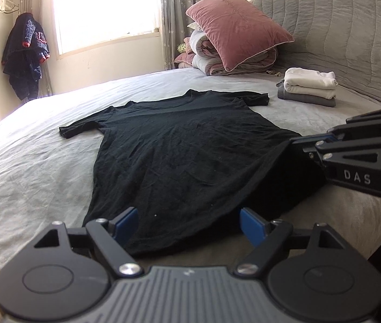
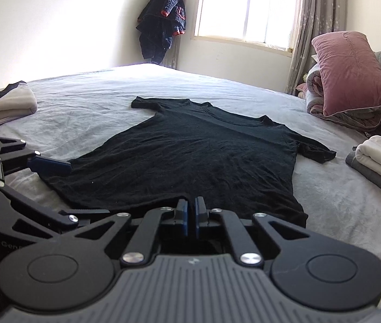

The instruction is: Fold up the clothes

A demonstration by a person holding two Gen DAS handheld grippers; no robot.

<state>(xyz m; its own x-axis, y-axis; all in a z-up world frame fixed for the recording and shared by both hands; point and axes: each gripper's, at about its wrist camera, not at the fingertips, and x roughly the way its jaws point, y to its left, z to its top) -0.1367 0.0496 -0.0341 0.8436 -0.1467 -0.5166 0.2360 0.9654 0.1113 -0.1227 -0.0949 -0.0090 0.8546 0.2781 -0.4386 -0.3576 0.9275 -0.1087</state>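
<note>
Grey bedsheet [image 1: 42, 140], lightly wrinkled; quilted headboard [image 1: 338, 27], pink pillow [image 1: 237, 29] on rolled quilt, bright window [image 1: 104, 8] washing out wall detail. Folded stacks: white-on-grey [image 1: 309, 86]; another [image 2: 4, 103] at far edge.

Black T-shirt [image 1: 179, 156] spread flat, collar away, hem nearest.

Left gripper [image 1: 189, 224] spread wide, astride hem. Right gripper [image 2: 191, 215] pinched closed at hem edge; cloth between pads probable, contact hidden.
</note>
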